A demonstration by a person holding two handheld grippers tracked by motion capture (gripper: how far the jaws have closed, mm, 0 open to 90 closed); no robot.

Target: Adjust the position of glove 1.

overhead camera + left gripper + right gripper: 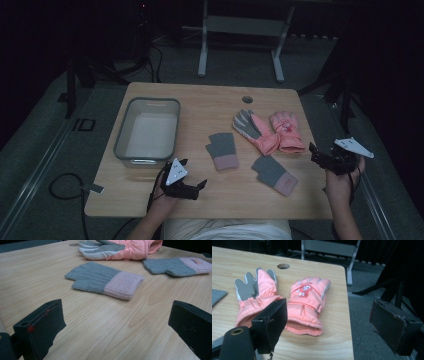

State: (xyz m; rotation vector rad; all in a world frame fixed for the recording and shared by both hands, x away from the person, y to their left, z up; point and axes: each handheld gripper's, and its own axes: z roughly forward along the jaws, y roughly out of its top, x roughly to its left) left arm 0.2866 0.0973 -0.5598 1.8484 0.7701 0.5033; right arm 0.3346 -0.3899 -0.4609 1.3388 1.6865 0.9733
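Nothing is packed yet: all four gloves lie on the counter [210, 102], and the bin [148, 131] looks empty. Left claw [189, 181] and right claw [320, 156] both gape wide, holding nothing.

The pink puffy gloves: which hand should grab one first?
The right, I think. The right gripper hangs open at the table's right edge, close beside the pink gloves, which lie straight ahead of its jaws. The left gripper sits lower left, facing a grey knitted glove instead.
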